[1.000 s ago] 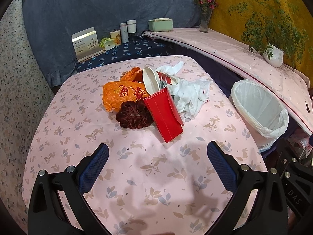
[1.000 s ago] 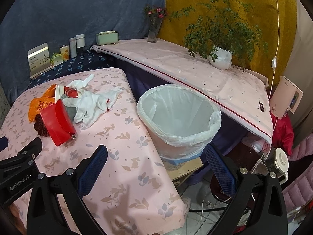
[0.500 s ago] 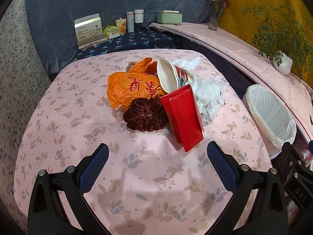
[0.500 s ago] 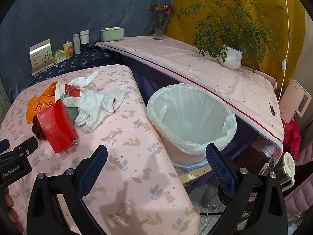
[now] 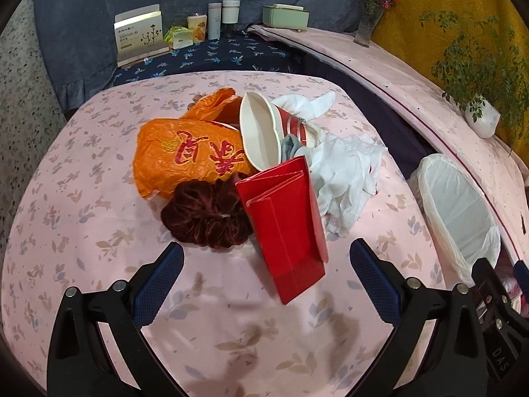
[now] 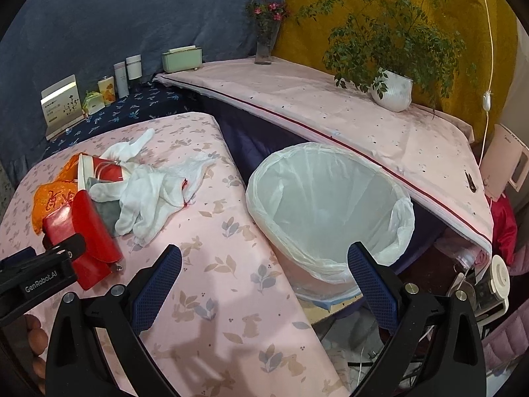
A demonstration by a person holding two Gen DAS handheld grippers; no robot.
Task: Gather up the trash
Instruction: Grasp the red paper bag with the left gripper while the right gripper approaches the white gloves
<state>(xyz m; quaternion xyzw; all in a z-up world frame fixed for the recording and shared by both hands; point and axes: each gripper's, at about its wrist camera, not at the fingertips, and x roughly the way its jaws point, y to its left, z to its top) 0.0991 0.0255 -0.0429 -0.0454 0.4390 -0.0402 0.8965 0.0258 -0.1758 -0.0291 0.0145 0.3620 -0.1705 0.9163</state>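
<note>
Two grippers are over the pink table point(image 5: 59, 205), and each has its jaws spread wide with nothing between them. The left gripper point(image 5: 266, 276) hangs just before the pile of trash; the near end of the red paper bag point(image 5: 286, 228) lies between its blue fingertips point(image 5: 158, 283) in the view, not touching them, and the dark red scrunchie point(image 5: 206, 213) is just behind the left tip. The right gripper point(image 6: 264, 276) is beside the table edge, with the white-lined trash bin point(image 6: 330, 218) just beyond its fingers point(image 6: 372, 286), off the table, on the right side.

In the pile one can count one red paper bag, one scrunchie, one orange plastic bag point(image 5: 188, 155) with red characters, one paper cup point(image 5: 264, 130) lying on its side with its opening toward the left camera, and a heap of white cloth point(image 5: 344, 175), which looks like gloves; how many cannot be told. All these things touch or overlap each other. The pile lies well apart from the bin, to its left.

Farther back, on a dark blue cloth, a card box point(image 5: 139, 34) and some small containers stand. On the long pink shelf stand one flower vase point(image 6: 266, 41) and one potted plant point(image 6: 391, 89).
</note>
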